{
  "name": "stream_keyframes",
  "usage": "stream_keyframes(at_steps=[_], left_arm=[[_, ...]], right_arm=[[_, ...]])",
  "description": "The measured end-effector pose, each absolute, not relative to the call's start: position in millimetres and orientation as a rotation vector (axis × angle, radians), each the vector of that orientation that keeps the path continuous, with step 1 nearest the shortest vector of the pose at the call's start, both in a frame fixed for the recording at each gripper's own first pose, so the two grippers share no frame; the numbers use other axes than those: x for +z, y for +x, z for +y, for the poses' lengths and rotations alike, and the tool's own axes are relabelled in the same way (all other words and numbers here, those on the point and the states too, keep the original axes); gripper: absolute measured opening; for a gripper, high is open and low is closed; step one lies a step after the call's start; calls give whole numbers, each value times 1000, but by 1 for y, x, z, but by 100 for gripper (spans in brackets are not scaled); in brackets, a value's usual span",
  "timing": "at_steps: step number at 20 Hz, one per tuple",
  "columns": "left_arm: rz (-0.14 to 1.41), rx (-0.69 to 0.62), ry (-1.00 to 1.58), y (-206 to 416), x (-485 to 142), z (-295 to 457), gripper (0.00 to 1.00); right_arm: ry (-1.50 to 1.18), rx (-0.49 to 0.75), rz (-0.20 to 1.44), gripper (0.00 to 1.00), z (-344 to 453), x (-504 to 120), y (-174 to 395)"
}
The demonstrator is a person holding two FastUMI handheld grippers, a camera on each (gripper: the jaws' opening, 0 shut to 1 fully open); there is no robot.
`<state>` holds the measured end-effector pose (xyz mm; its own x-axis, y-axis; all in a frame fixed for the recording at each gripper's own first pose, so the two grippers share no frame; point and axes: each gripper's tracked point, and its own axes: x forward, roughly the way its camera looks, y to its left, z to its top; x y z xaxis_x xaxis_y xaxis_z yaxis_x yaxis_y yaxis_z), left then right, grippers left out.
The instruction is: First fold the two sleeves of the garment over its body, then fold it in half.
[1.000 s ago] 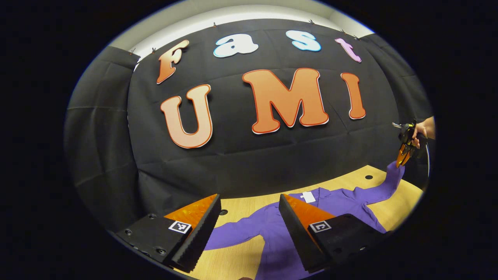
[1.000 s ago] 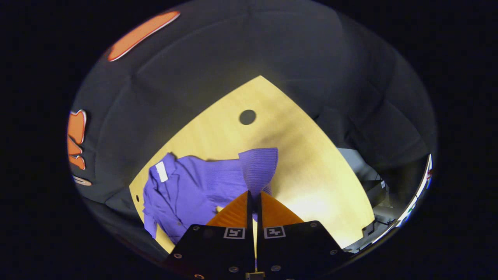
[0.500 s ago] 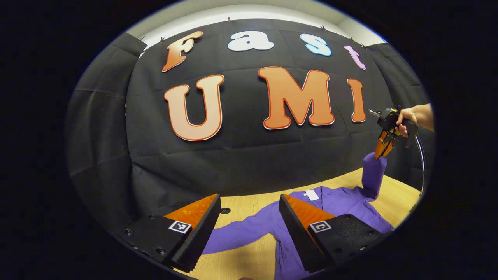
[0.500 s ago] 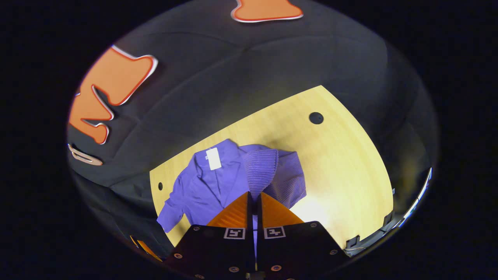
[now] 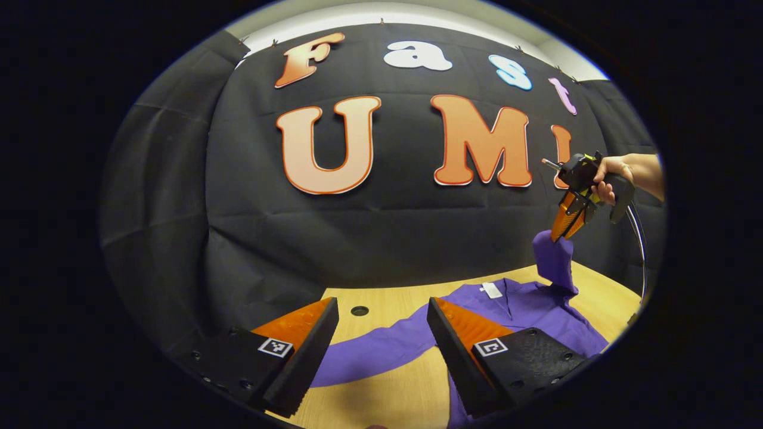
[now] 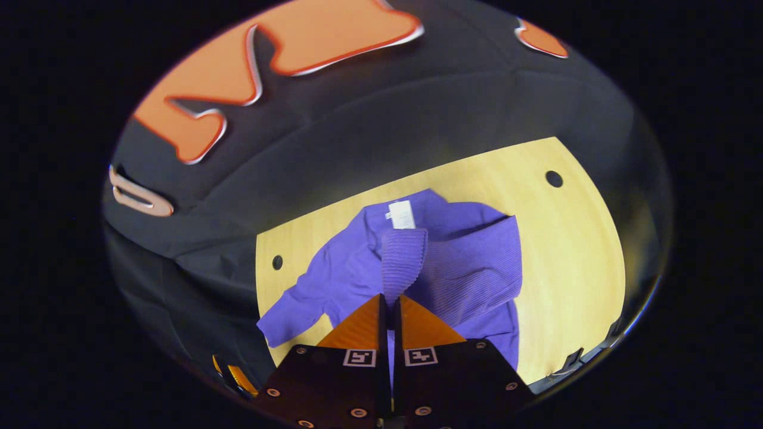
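Observation:
A purple garment (image 5: pixel 524 310) lies spread on the wooden table (image 5: pixel 393 304), a white tag at its collar (image 5: pixel 492 290). In the left gripper view my left gripper (image 5: pixel 381 310) stands open above the garment's outstretched left sleeve (image 5: pixel 369 354), holding nothing. At the right a hand holds my right gripper (image 5: pixel 559 237), shut on the other sleeve's cuff (image 5: pixel 553 257) and lifting it off the table. In the right gripper view that gripper (image 6: pixel 390 298) pinches the ribbed cuff (image 6: pixel 402 262), which hangs over the garment's body (image 6: pixel 465 268).
Black cloth walls close in the table at the back and sides. Round holes (image 6: pixel 554 178) (image 6: pixel 277 262) mark the tabletop near the garment. The table's front right edge (image 6: pixel 596 345) curves close to the garment's hem.
My right gripper has carried the lifted sleeve up and inward over the garment's body. The left gripper stays open above the other sleeve, its view shifted slightly.

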<state>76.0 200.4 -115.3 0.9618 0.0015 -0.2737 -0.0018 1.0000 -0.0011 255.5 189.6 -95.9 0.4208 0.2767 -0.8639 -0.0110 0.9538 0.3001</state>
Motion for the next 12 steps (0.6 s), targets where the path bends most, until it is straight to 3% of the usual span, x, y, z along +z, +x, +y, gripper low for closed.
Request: stream_keyframes(at_steps=[10, 12], left_arm=[[361, 52, -4, 71, -160, 252, 95], [385, 64, 4, 70, -170, 260, 95]], right_arm=[[179, 272, 1224, 4, 321, -183, 242], [217, 318, 1246, 12, 345, -189, 238]])
